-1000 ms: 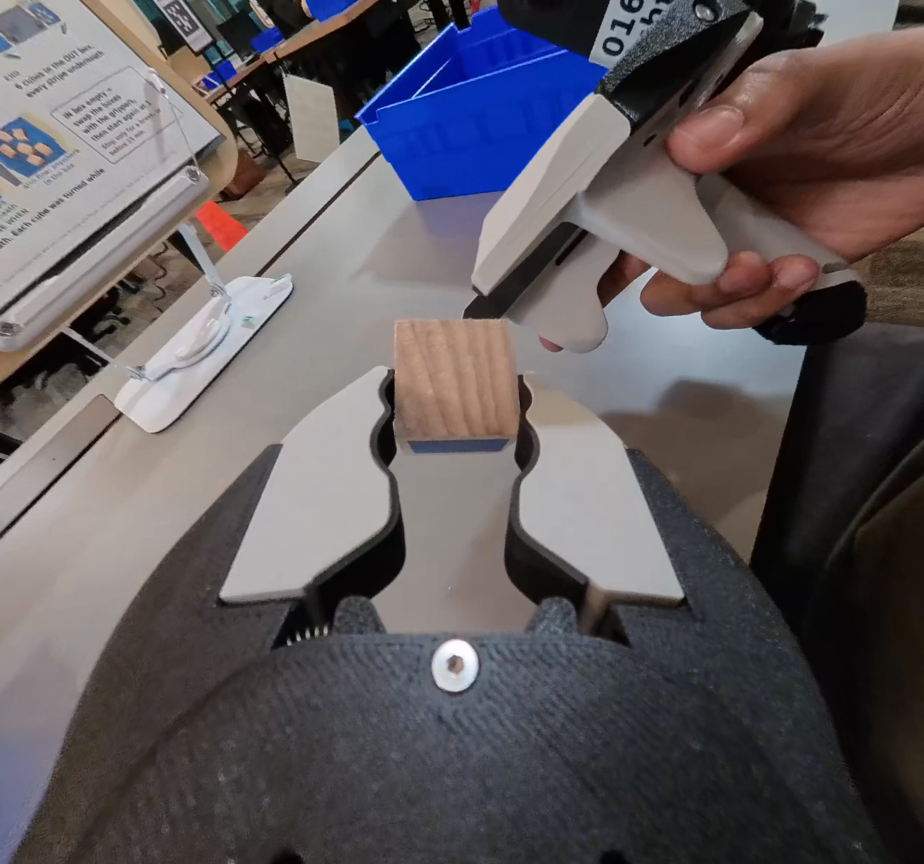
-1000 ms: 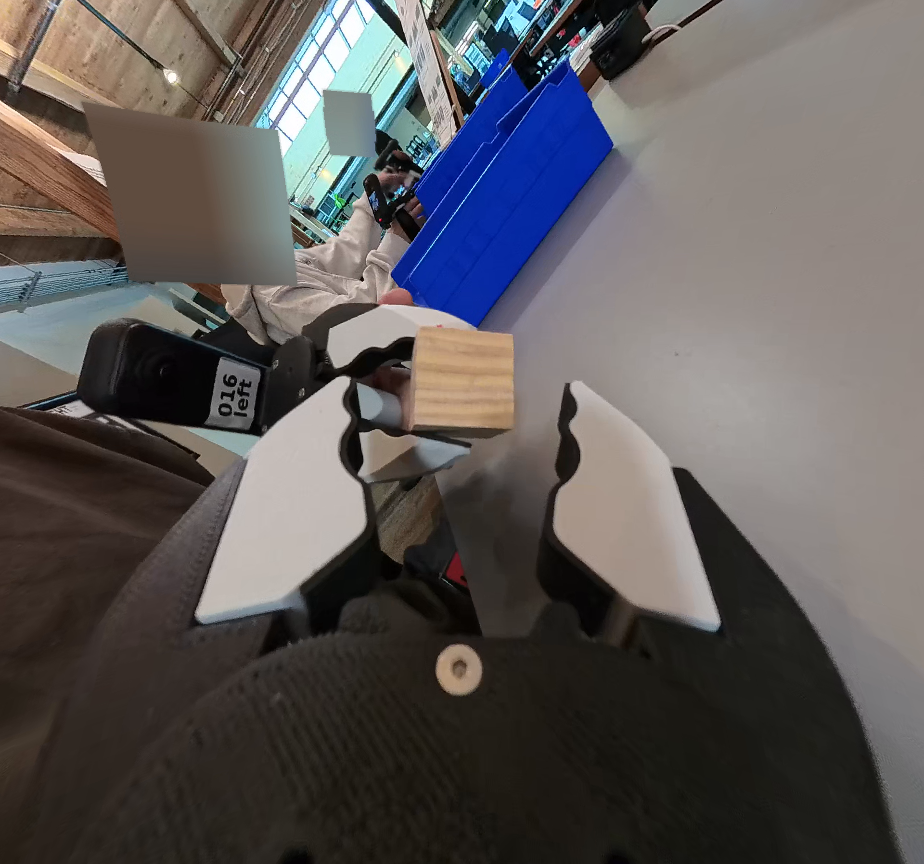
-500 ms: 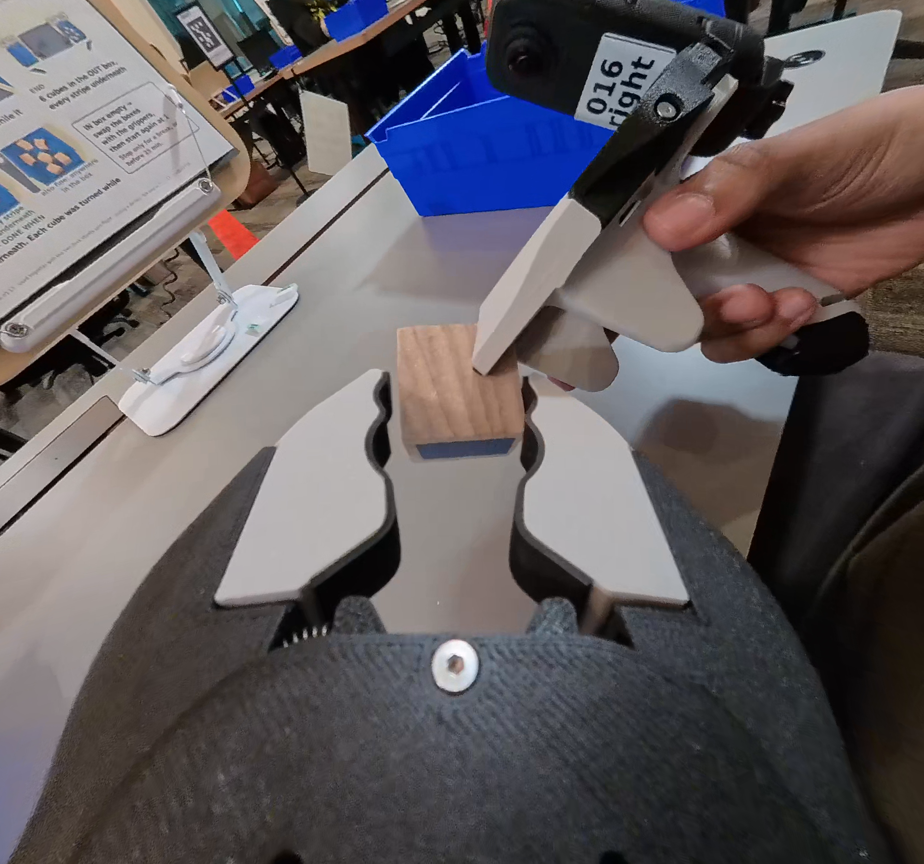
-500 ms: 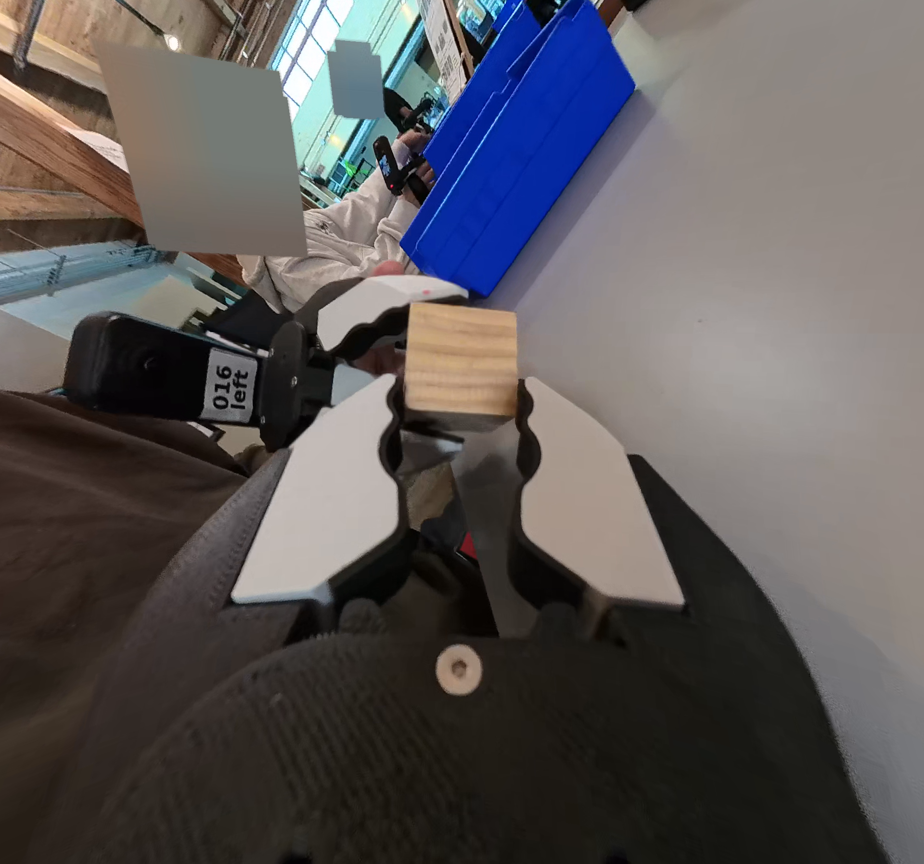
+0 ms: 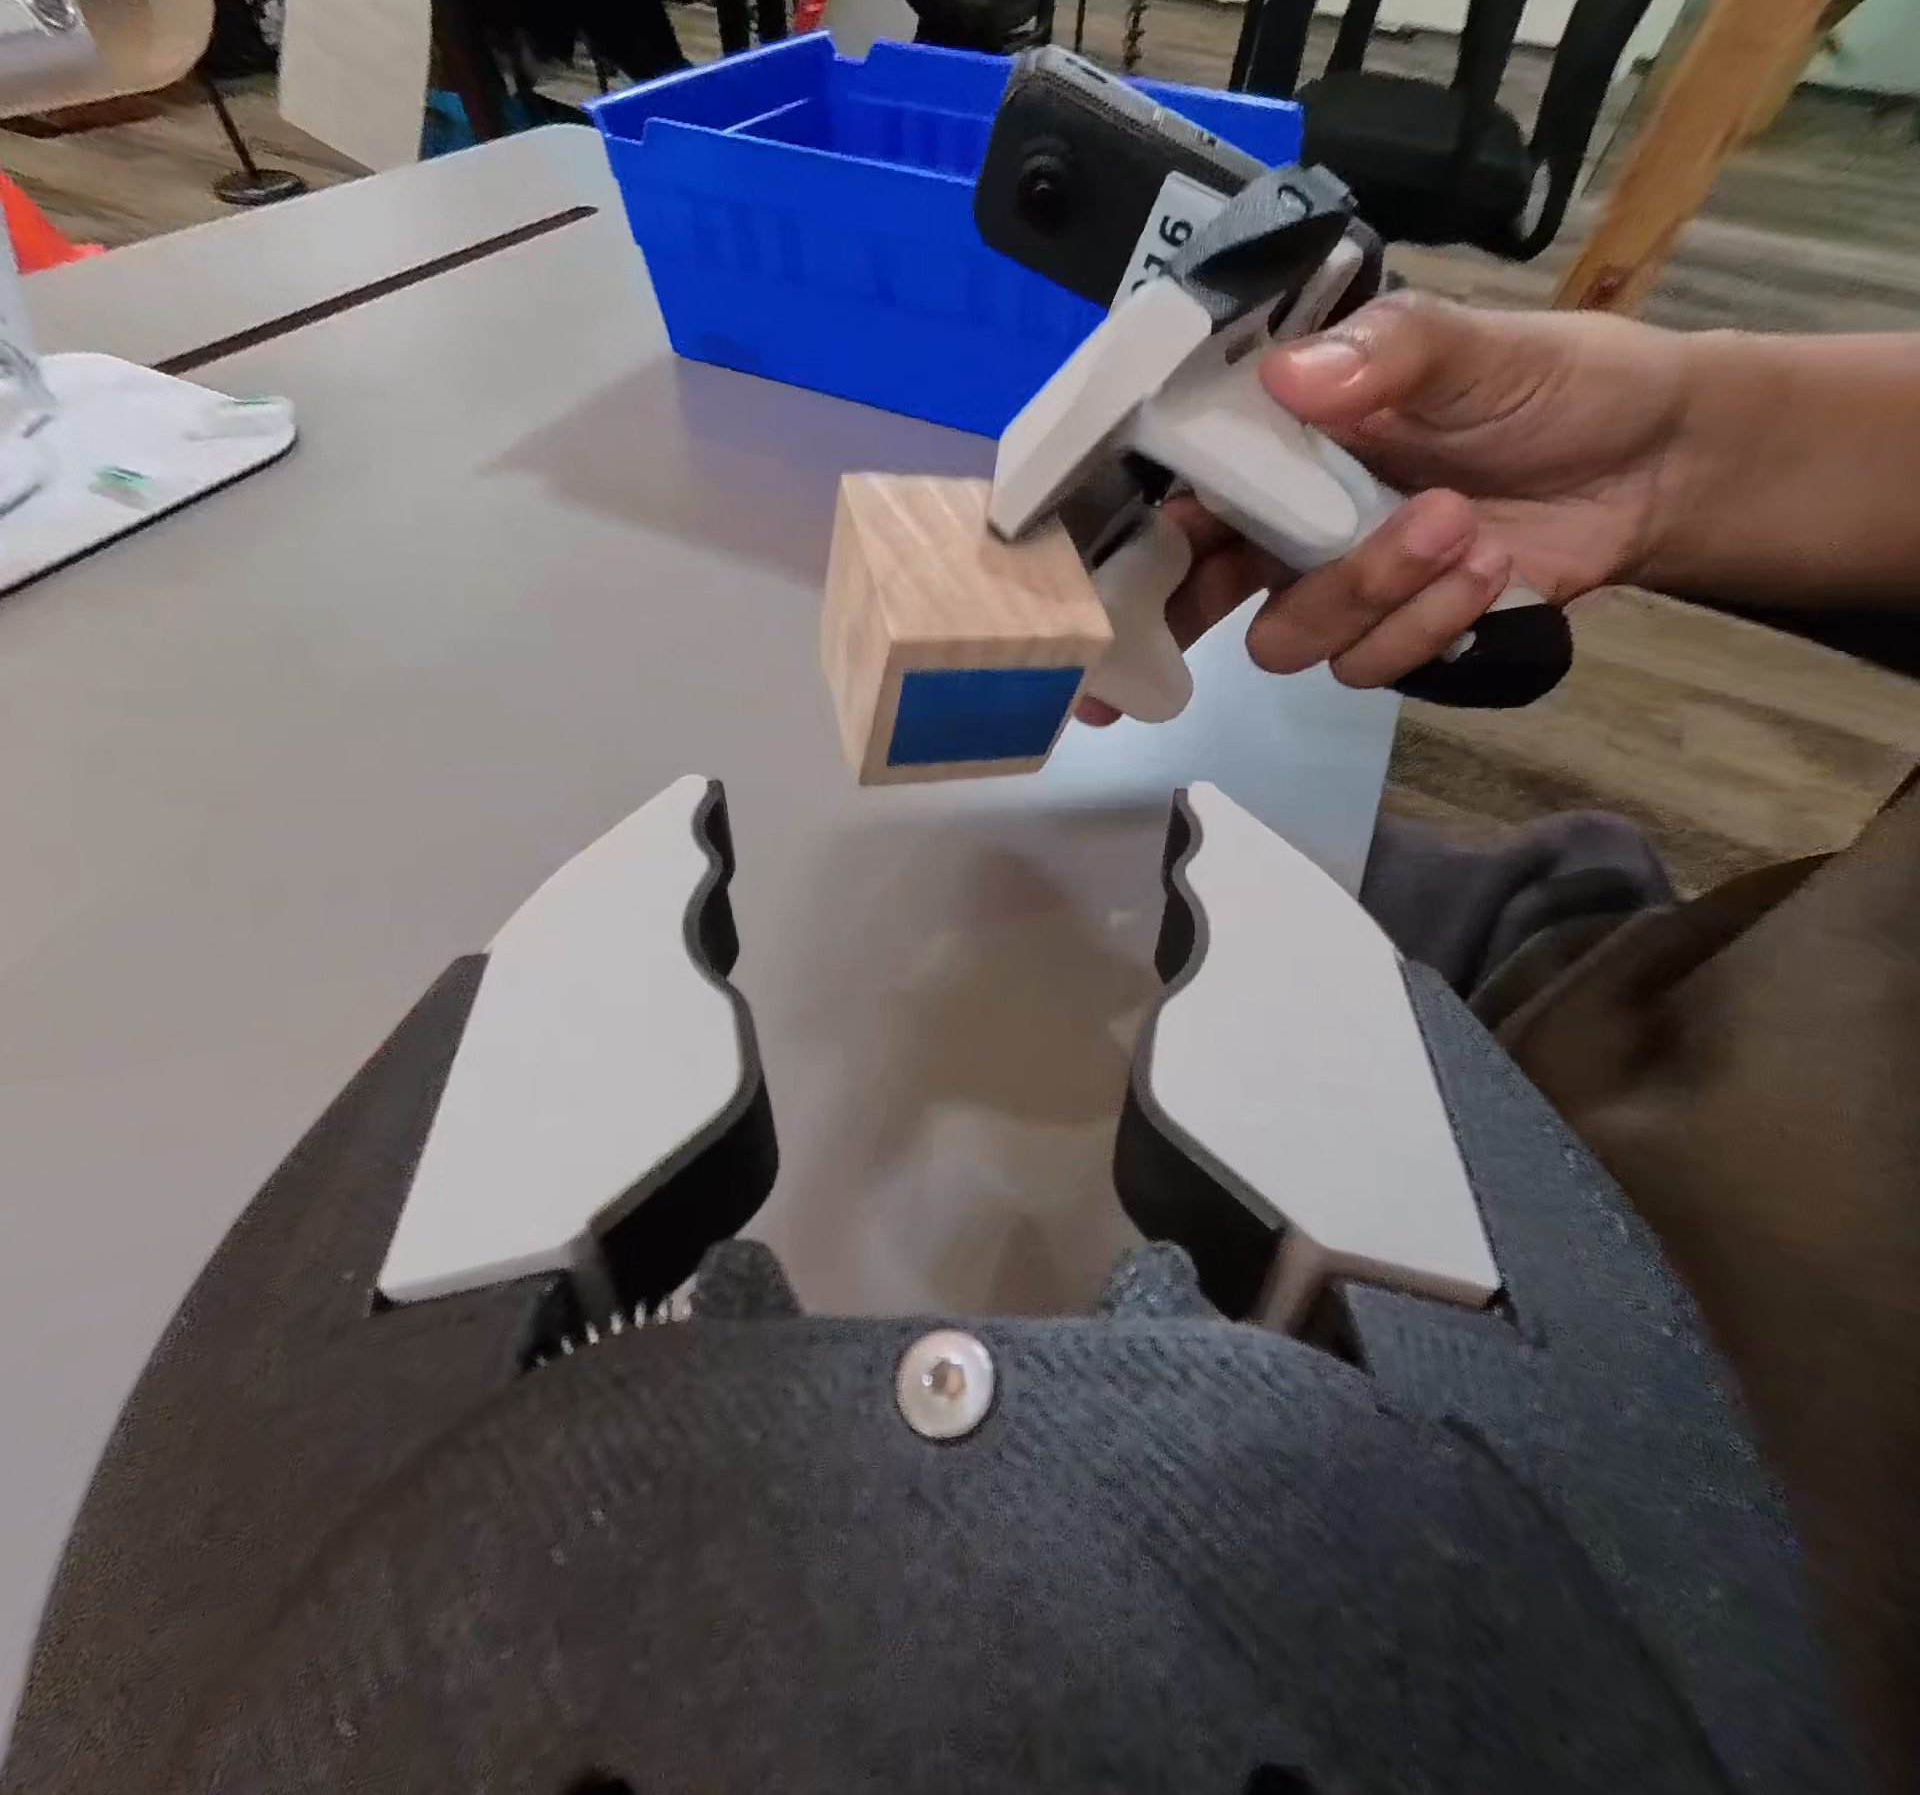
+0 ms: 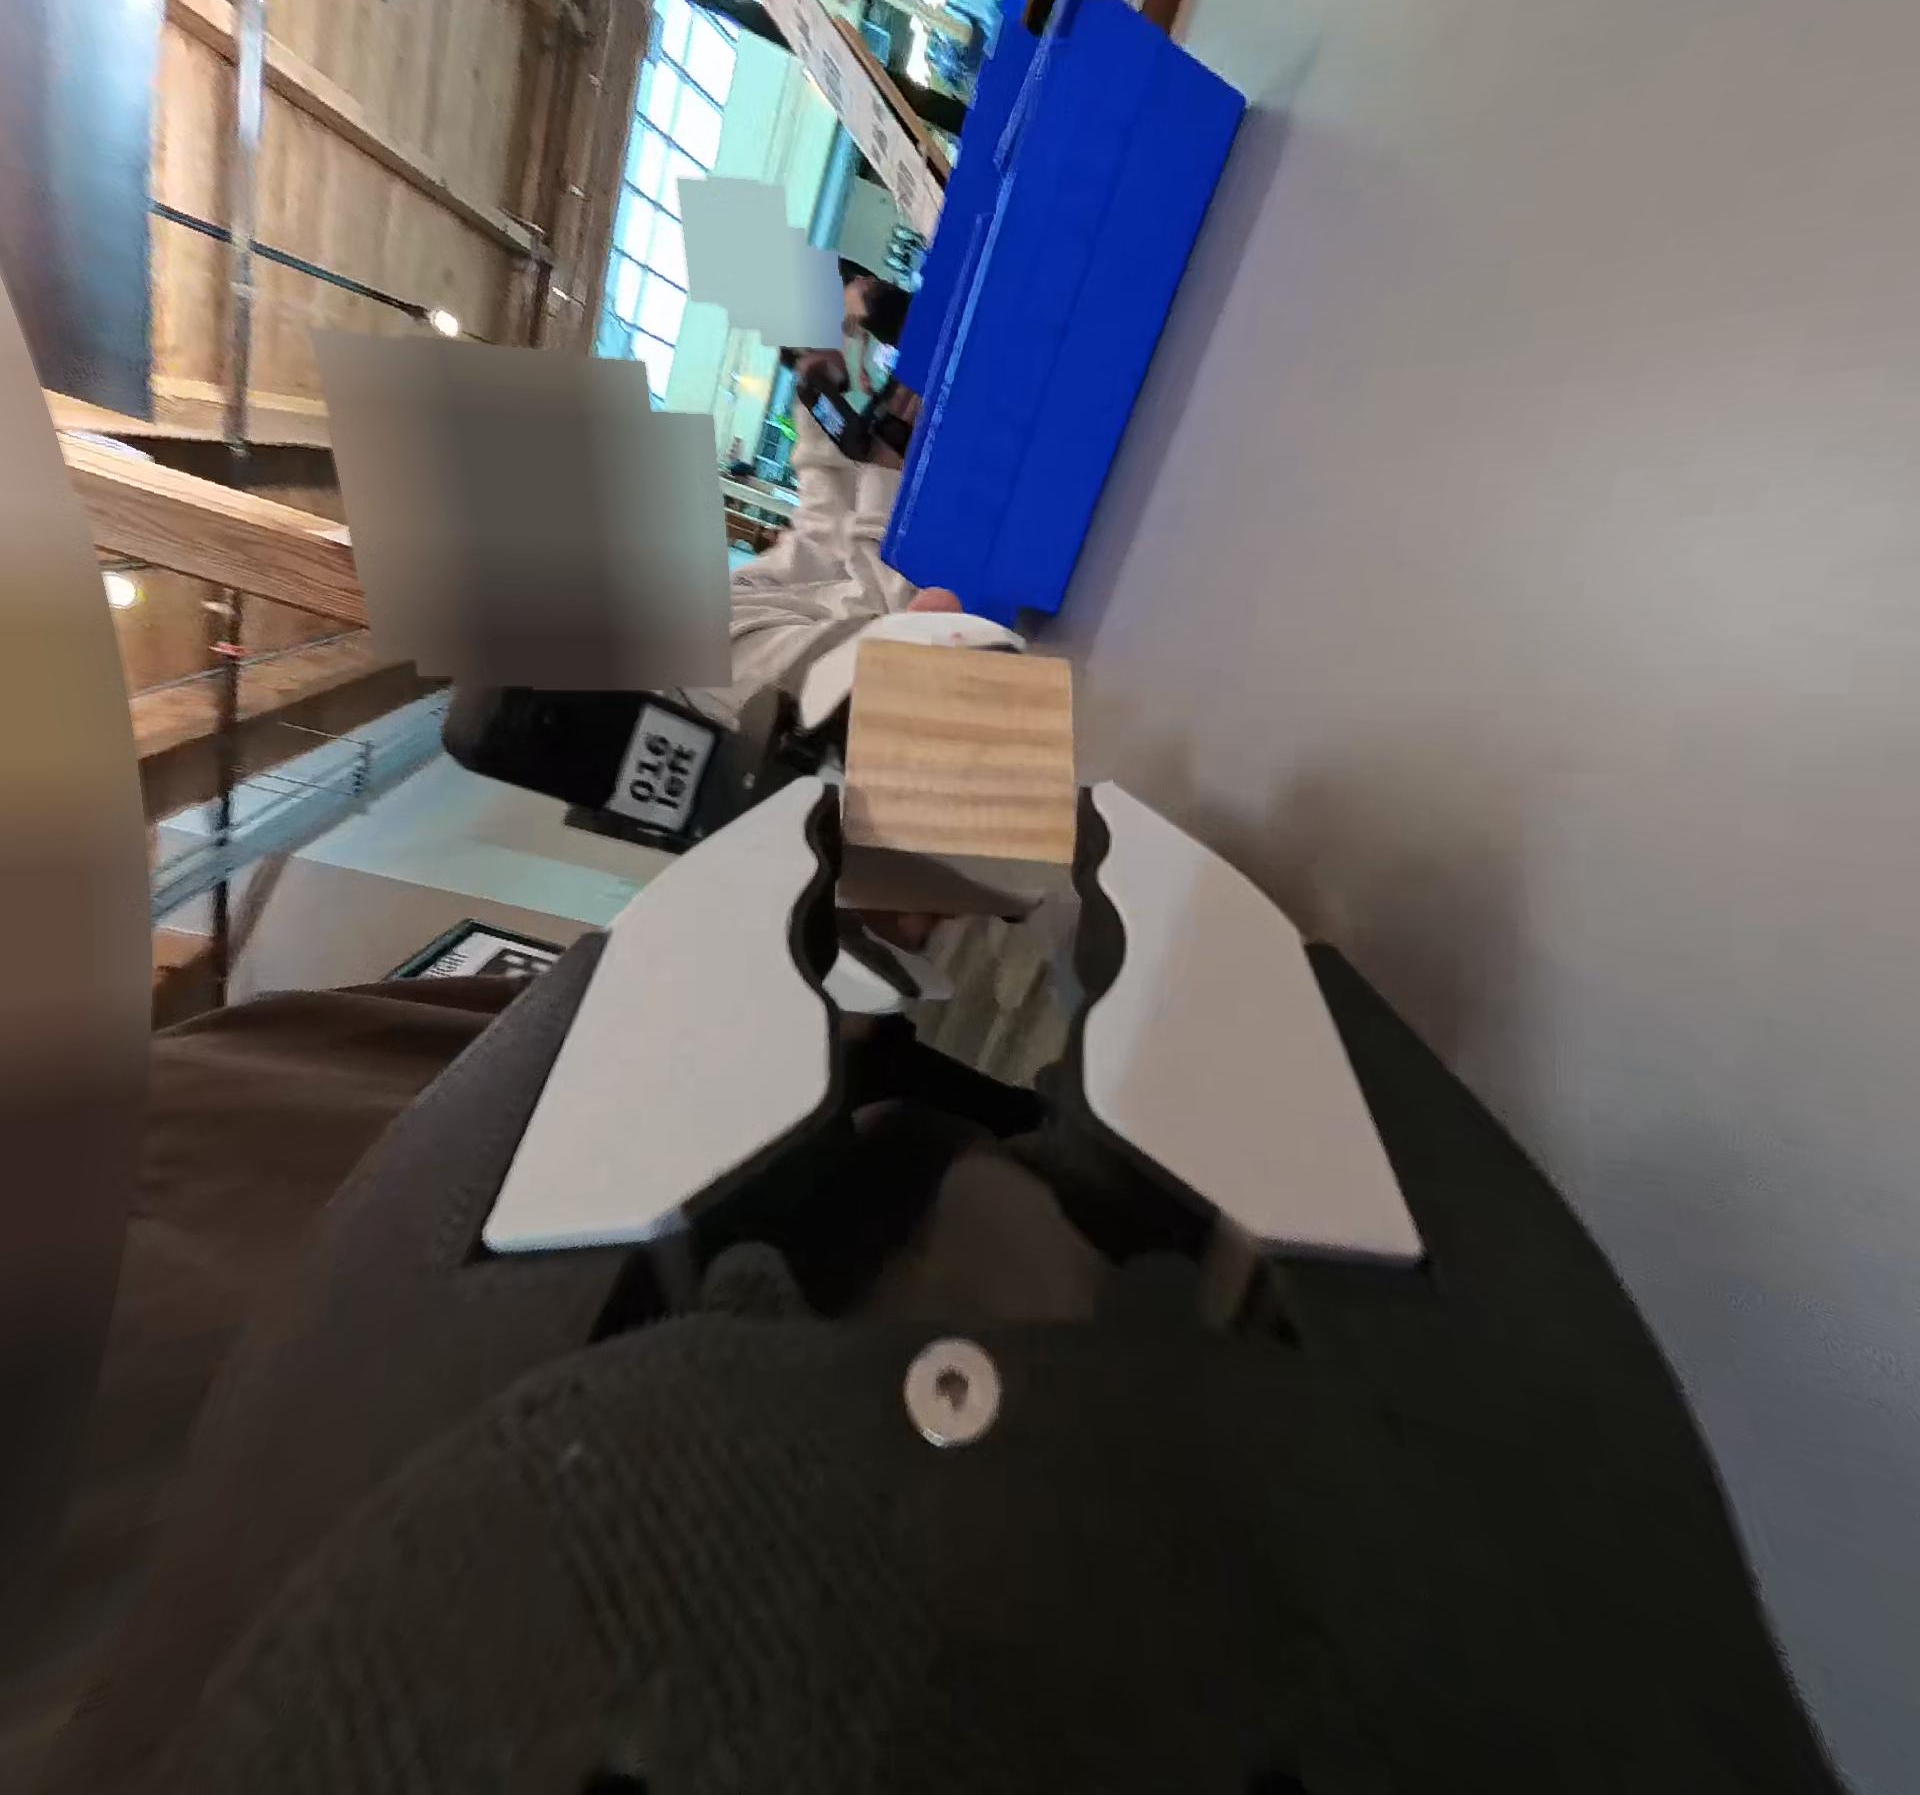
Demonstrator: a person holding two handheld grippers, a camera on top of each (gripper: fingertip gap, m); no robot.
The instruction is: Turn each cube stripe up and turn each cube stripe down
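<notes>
A wooden cube with a blue stripe on the face turned toward my left gripper hangs above the grey table. My right gripper is shut on the wooden cube, pads pressed on two opposite sides; in the left wrist view it comes in from the right in a hand. My left gripper is open and empty, its fingertips a short way back from the cube. In the right wrist view the left gripper shows behind the cube.
A blue bin stands on the table behind the cube; it also shows in the right wrist view. A white stand base sits at the left. The table's right edge lies near the hand. A person sits in the background.
My right gripper closed on the cube while my left still held it. My left gripper then opened and drew back, so the cube passed from left to right.
</notes>
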